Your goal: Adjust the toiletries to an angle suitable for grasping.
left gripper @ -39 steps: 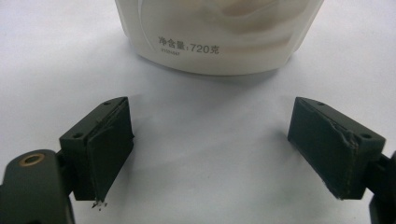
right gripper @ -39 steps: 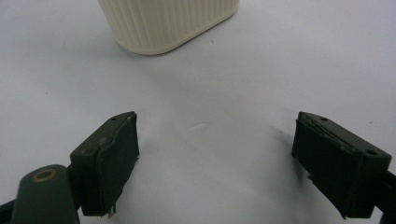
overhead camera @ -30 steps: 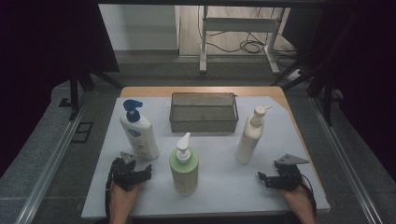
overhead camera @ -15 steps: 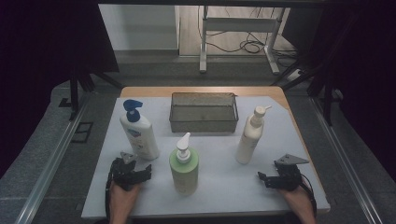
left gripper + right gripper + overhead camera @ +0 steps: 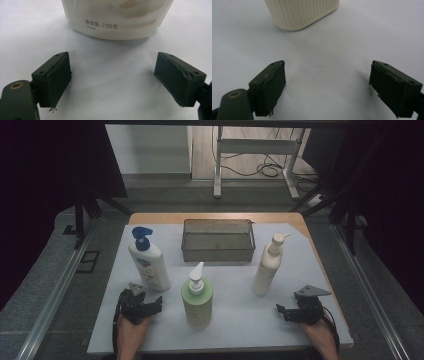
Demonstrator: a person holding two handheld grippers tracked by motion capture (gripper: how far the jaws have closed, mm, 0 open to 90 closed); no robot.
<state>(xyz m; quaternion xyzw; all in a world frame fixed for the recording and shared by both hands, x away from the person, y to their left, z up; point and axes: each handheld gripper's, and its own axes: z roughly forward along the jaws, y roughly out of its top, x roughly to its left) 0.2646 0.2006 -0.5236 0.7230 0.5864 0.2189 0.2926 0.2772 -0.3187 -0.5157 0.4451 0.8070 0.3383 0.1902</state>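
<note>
Both grippers open, bare sheet (image 5: 240,307) between

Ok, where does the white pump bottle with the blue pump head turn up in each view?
High view: the white pump bottle with the blue pump head stands left of centre, just beyond the left gripper.
Left gripper view: its white base, printed with small grey text, sits top centre, beyond the open jaws.
Right gripper view: not in it; the base there is a ribbed cream bottle.
Shared landmark: the pale sheet covering the table.
</note>
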